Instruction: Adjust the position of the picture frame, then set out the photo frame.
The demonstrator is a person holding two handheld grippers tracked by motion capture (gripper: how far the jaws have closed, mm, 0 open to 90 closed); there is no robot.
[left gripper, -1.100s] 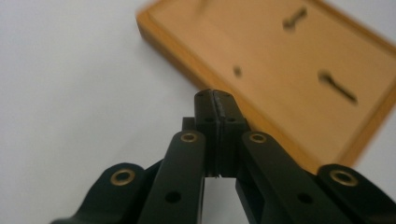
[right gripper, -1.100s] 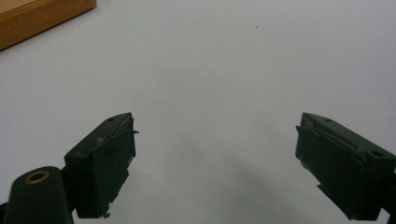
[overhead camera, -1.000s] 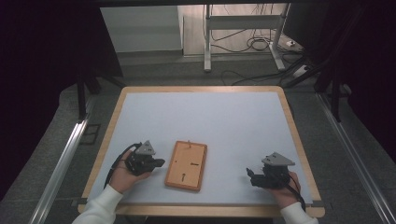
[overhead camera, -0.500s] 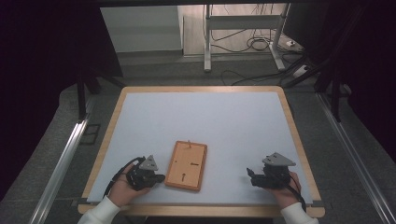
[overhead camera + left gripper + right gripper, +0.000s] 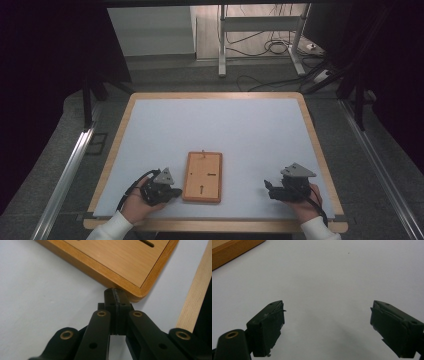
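A flat wooden board [image 5: 202,176] with slots and a small peg at its far edge lies on the white table top [image 5: 220,135], near the front. My left gripper [image 5: 174,192] rests on the table just left of the board's near left corner, jaws shut with nothing between them. In the left gripper view its closed tips [image 5: 116,293] sit right at the rounded corner of the board [image 5: 117,260]. My right gripper [image 5: 268,189] sits on the table to the right of the board, jaws open wide [image 5: 327,322] over bare table, with the board's edge [image 5: 229,250] far off.
The table has a light wooden rim [image 5: 215,226] close behind both hands. Beyond the far edge stand a metal stand [image 5: 260,30] and loose cables [image 5: 275,47] on the floor. An aluminium rail [image 5: 65,175] runs along the left side.
My left hand has drawn back toward the front edge of the table and now sits by the board's near corner. The right hand and the board have stayed in place.
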